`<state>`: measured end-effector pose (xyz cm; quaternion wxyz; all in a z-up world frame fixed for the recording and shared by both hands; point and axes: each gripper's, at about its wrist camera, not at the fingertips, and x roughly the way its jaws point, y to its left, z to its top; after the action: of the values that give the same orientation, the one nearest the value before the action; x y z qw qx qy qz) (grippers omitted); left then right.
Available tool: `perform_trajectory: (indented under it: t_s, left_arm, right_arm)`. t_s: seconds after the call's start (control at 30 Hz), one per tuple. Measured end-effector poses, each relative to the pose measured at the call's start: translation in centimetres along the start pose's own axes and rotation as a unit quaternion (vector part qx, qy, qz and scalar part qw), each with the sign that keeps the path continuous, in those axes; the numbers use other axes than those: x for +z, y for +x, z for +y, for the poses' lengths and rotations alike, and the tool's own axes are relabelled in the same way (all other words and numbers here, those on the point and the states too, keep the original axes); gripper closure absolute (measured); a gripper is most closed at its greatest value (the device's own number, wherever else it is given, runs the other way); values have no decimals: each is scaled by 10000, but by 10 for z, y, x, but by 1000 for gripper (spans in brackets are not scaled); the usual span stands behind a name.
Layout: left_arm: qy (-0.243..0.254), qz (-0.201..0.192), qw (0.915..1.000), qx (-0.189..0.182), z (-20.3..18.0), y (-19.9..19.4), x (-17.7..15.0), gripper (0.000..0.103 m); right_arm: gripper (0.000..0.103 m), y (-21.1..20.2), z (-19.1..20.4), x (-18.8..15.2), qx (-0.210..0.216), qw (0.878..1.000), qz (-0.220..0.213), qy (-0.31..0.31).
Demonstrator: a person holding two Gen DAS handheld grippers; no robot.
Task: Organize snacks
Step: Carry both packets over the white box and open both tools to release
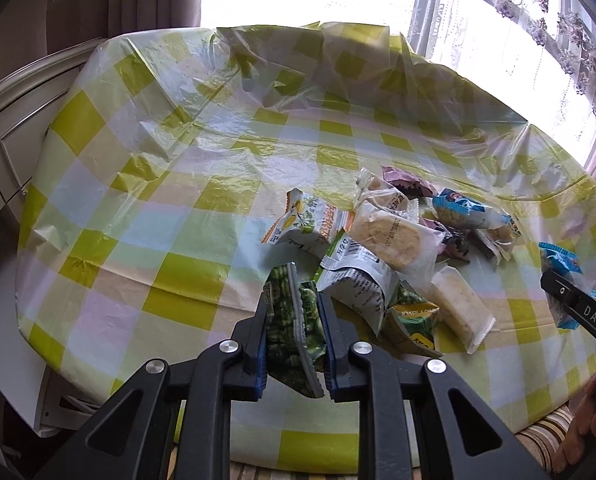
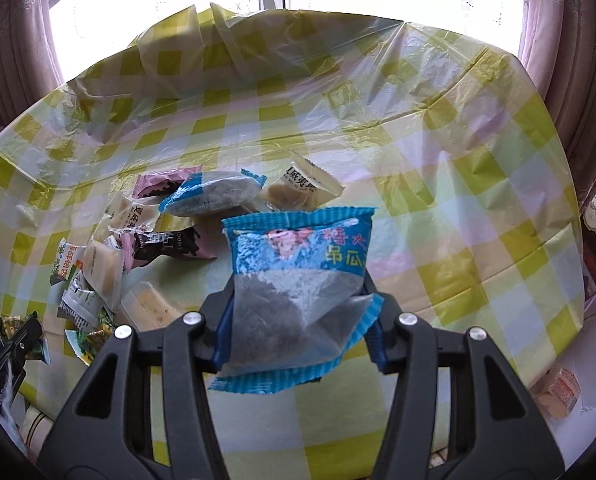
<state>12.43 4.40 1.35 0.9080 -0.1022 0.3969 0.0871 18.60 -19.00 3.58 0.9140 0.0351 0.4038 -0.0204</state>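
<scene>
Clamped between the left gripper's (image 1: 294, 332) jaws, a green pea packet (image 1: 294, 320) stands on edge above the table's near edge, pinched across its crinkled middle. The right gripper (image 2: 298, 304) has its jaws closed on a blue packet (image 2: 298, 276), held by the lower half with the printed top standing free. Both loads look light and slippery, so a steady squeeze and slow carrying seem wise. The mixed pile (image 1: 397, 240) of wrapped biscuits lies right of the table's (image 1: 138, 220) centre on the checked plastic cloth. Setting each packet down flat on open cloth, well apart from the pile and grouped by kind, would keep the sorting readable.
</scene>
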Motion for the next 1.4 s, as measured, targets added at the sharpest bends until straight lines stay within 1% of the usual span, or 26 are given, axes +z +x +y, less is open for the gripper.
perform_trajectory:
  t_s: [0.13, 0.23, 0.33, 0.4, 0.6, 0.7, 0.8, 1.07, 1.17, 1.27, 1.4]
  left_arm:
    - [108, -63, 9998, -123, -14, -13, -5, 81]
    - [136, -57, 9995, -281, -23, -21, -9, 81]
    - [280, -68, 9988, -395, -38, -28, -15, 81]
    - [299, -40, 9980, -554, -46, -31, -17, 81]
    - [577, 55, 9937, -964, -80, -40, -26, 81]
    - [625, 142, 9906, -1205, -94, -43, -30, 81]
    - [750, 195, 9878, -1353, -109, -46, -34, 81]
    - [1004, 411, 9780, -1779, -145, -53, -45, 81]
    - [1113, 496, 9731, -1954, -159, -55, -49, 81]
    - [1231, 608, 9669, -2152, -175, -56, -53, 81]
    - [1359, 809, 9561, -2468, -197, -58, -60, 81]
  right_arm:
    - [47, -14, -13, -5, -84, 9999, -62, 46]
    - [47, -26, -25, -9, -144, 9998, -88, 77]
    - [47, -37, -38, -13, -252, 9996, -118, 110]
    - [47, -44, -48, -17, -328, 9993, -102, 130]
    - [47, -61, -84, -33, -544, 9983, 105, 204]
    - [47, -68, -101, -41, -644, 9975, 199, 229]
    - [47, -75, -116, -49, -732, 9966, 269, 259]
    - [47, -85, -149, -66, -928, 9938, 506, 341]
    - [47, -85, -160, -73, -930, 9927, 677, 368]
    - [47, -84, -171, -81, -974, 9912, 808, 395]
    - [47, -80, -189, -91, -980, 9889, 979, 533]
